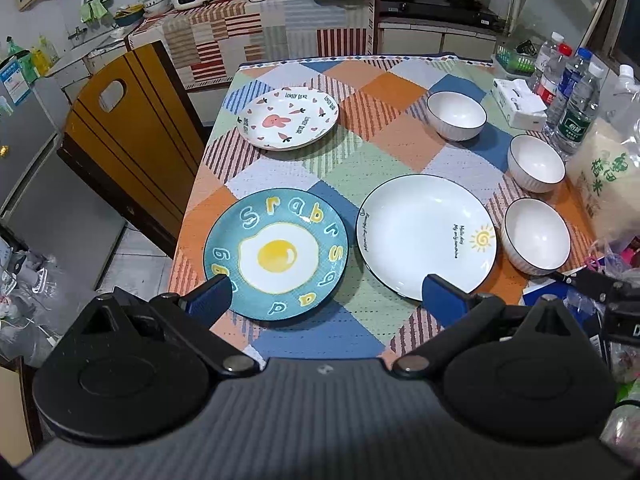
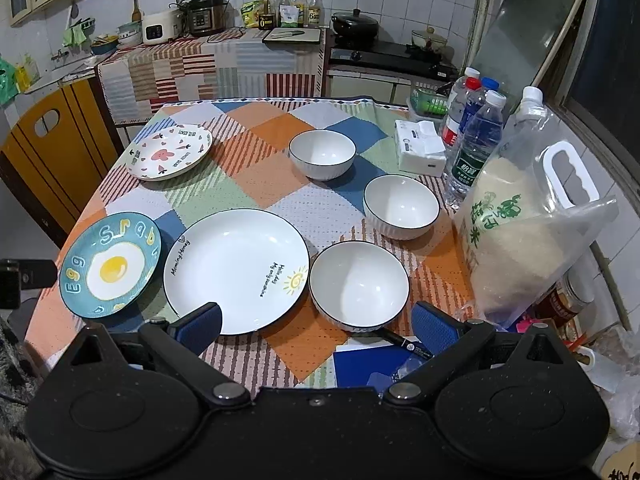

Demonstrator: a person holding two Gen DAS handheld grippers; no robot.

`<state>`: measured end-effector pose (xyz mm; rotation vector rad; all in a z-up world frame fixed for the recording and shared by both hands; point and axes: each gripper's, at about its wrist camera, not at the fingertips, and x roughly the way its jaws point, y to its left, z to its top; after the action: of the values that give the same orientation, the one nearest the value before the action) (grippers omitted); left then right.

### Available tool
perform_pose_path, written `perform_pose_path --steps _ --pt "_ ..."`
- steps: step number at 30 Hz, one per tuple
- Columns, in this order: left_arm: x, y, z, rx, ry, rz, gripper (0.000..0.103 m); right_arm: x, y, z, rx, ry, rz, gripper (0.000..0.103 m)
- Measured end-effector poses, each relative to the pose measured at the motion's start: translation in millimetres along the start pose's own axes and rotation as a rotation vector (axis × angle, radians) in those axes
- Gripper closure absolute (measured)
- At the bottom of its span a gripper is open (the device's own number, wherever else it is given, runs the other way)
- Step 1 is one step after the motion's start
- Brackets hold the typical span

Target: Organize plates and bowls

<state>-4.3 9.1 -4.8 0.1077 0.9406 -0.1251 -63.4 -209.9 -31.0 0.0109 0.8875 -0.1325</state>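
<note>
Plates and bowls sit spread across a counter covered in a patchwork cloth of orange, blue, green and striped squares. Three plates lie flat and apart from one another: a teal egg plate with a fried egg design at the near left, a large white sun plate just beside it to the right, and a smaller bunny plate farther back on the left. Three white bowls with dark rims stand upright in a line along the right side: the near bowl close beside the sun plate, the middle bowl behind it, and the far bowl farther back. Both grippers hover above the near edge of the counter, angled steeply downward toward the dishes. The left gripper hangs over the gap between the egg plate and the sun plate, its jaws spread wide with nothing between them. The right gripper hangs over the sun plate and the near bowl, jaws likewise wide apart and empty (blue pads on each finger). A bag of rice, water bottles and a tissue box crowd the right edge.
</note>
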Motion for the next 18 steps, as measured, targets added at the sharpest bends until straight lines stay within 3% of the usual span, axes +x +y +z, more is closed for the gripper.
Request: perform_pose_path --steps 18 --pt "15 -11 -15 0.061 -0.03 0.006 0.0 10 -6 -13 -0.018 0.013 0.007 0.001"
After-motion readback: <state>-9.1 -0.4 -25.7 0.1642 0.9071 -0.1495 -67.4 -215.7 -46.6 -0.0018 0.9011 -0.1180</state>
